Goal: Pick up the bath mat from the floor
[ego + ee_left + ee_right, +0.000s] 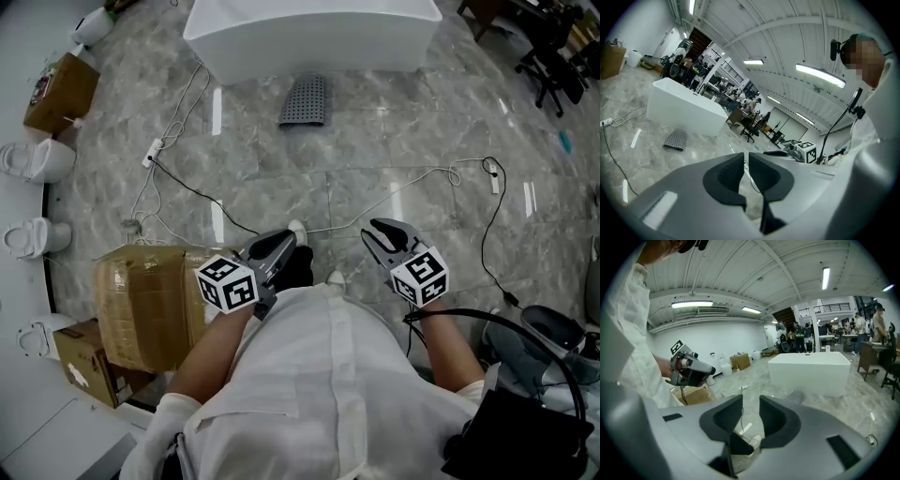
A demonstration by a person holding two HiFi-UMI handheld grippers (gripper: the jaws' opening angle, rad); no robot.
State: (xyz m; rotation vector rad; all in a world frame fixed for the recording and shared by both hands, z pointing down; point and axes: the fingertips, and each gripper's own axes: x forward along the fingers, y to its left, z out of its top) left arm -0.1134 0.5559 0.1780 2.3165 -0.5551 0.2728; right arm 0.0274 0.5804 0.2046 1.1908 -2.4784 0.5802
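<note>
The bath mat (305, 100), grey and perforated, lies curled on the marble floor just in front of the white bathtub (309, 37). It is well ahead of both grippers. It also shows in the left gripper view as the small grey mat (676, 139) and in the right gripper view as the mat (796, 397) near the tub's base. My left gripper (284, 242) is held at waist height with its jaws shut and nothing between them (746, 157). My right gripper (377, 230) hangs level with it, and its jaws stand a little apart and empty (751, 399).
A taped cardboard box (150, 305) stands at my left, with a smaller box (82, 361) beside it. Cables (202, 195) and a power strip (153, 150) trail across the floor between me and the mat. White fixtures (37, 161) line the left edge. An office chair (553, 56) stands far right.
</note>
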